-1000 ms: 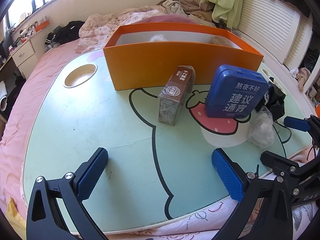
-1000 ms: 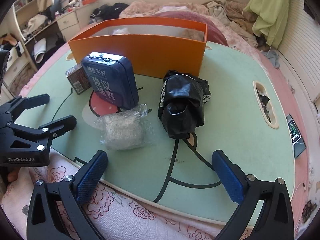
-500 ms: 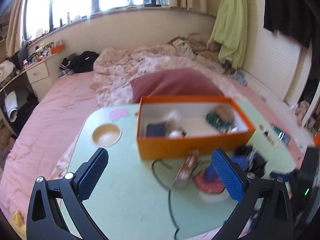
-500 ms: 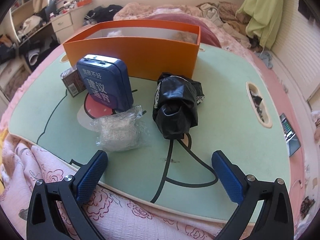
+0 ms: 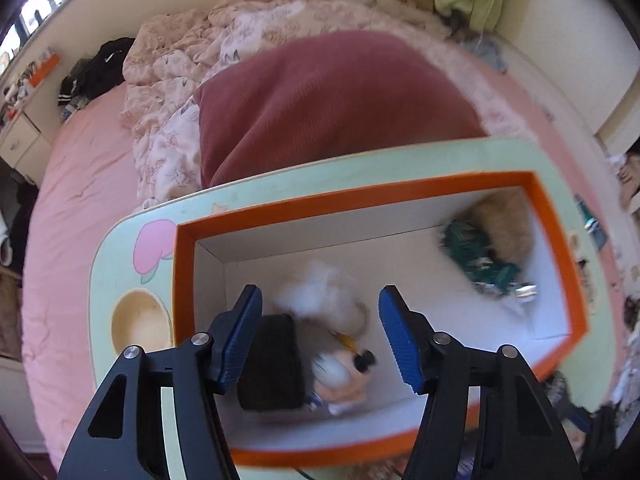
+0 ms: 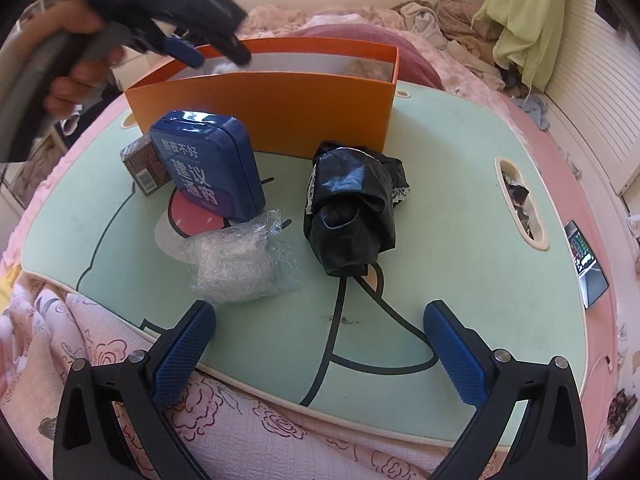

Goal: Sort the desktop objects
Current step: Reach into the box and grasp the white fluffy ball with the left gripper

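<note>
My left gripper (image 5: 320,322) is open and empty above the left end of the orange box (image 5: 360,190). Below it lie a black case (image 5: 272,364), a white fluffy toy (image 5: 320,292) and a small duck figure (image 5: 340,372). A green packet (image 5: 476,256) and a tan fuzzy thing (image 5: 506,224) lie at the box's right end. My right gripper (image 6: 320,344) is open and empty over the table's near edge. Before it lie a clear plastic wrap (image 6: 236,256), a black bag (image 6: 352,204), a blue tin (image 6: 208,168) and a brown carton (image 6: 146,166). The left gripper also shows over the box (image 6: 208,52).
The green lap table (image 6: 460,200) rests on a bed with a pink floral cover. It has a round cup hole (image 5: 138,324) on the left and a slot (image 6: 520,204) on the right. A maroon pillow (image 5: 328,96) lies behind the box. A phone (image 6: 586,264) lies to the right.
My left gripper rose from the table's near edge and moved forward over the orange box, now looking down into it. My right gripper stayed nearly still and open.
</note>
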### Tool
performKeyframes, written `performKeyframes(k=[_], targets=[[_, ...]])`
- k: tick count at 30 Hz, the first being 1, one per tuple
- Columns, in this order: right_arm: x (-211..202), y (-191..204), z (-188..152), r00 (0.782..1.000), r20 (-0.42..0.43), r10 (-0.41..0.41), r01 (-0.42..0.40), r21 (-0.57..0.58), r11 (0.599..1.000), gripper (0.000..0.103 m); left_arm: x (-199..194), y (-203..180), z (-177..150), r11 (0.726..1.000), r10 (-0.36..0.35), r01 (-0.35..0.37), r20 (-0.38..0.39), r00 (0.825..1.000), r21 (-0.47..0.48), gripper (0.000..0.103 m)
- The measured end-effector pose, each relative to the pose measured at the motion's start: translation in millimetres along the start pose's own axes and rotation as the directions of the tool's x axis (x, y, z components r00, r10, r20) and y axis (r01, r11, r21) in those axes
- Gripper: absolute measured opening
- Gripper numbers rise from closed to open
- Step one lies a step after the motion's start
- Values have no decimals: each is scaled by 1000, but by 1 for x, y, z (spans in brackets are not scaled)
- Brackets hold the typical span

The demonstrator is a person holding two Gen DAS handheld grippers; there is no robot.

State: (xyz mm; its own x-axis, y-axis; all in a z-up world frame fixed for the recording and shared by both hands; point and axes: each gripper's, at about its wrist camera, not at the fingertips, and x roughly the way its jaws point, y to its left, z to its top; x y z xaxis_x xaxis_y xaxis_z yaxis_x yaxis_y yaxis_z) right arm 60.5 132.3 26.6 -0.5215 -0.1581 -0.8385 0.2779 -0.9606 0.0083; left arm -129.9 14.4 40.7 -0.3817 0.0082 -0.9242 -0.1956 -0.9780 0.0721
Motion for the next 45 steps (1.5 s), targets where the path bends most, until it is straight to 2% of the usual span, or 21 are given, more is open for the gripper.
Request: performKeyframes(k=[1,3,5,10,11,13,15,17,19,21,22,24,26,27,28,31,36,37,38,41,45], targets=[[0,0,0,1000,0,0,0,0,1000,103,9,0,2,1000,28,-28,-14,1000,4,60],[0,1,1,1000,0,2,-2,0,1000,103,16,2,2,1000,29,-29,-22,999,12,41],[0,1,1,1000,0,3,-3,-1,1000,103,15,0,3,999,33,-32,-4,999,44,36],[1,1,1,1000,0,3,-3,0,1000,103,-17,9,-4,998,-68,67,106,992,9,22],[1,1,1,1000,0,3,-3,0,1000,103,-36,11,-10,996,-94,94,159,983,8,15],[1,1,1,1000,1,2,-2,0,1000,103,-66,12,-21,991,-131,130,230,964,20,15],[1,1,1,1000,0,3,-3,0,1000,103,-103,15,-41,982,-190,184,313,931,47,15],[1,1,1,1000,0,3,-3,0,1000,103,-126,17,-61,966,-256,247,363,896,71,15],[1,1,1,1000,0,3,-3,0,1000,103,-131,18,-76,958,-285,272,375,882,89,15],[1,1,1,1000,0,3,-3,-1,1000,103,-125,18,-79,958,-285,277,341,896,74,15],[1,2,1,1000,0,3,-3,-1,1000,103,-120,20,-74,963,-268,266,323,908,54,20],[1,2,1,1000,1,2,-2,-1,1000,103,-105,22,-54,981,-187,196,280,942,-3,37],[1,2,1,1000,1,2,-2,-1,1000,103,-85,25,-35,990,-122,134,239,963,-35,63],[1,2,1,1000,1,3,-3,-2,1000,103,-75,24,-27,993,-101,113,214,972,-43,65],[2,2,1,1000,0,2,-2,-2,1000,103,-58,20,-16,995,-78,86,162,984,-45,65],[2,3,1,1000,1,3,-3,-2,1000,103,-19,12,0,998,-45,47,61,997,-36,65],[2,5,2,1000,3,4,-4,-3,1000,103,32,1,14,996,92,-91,-42,995,5,64],[2,5,2,1000,3,2,-2,-5,1000,103,36,-2,15,992,123,-122,-39,992,26,61],[3,5,2,1000,3,3,-3,-5,1000,103,36,-4,15,988,148,-146,-24,989,47,38],[3,7,3,1000,4,4,-4,-4,1000,103,29,0,10,999,31,-31,-14,999,36,38],[3,7,3,1000,3,3,-3,-3,1000,103,3,10,0,999,-31,30,56,998,18,38]])
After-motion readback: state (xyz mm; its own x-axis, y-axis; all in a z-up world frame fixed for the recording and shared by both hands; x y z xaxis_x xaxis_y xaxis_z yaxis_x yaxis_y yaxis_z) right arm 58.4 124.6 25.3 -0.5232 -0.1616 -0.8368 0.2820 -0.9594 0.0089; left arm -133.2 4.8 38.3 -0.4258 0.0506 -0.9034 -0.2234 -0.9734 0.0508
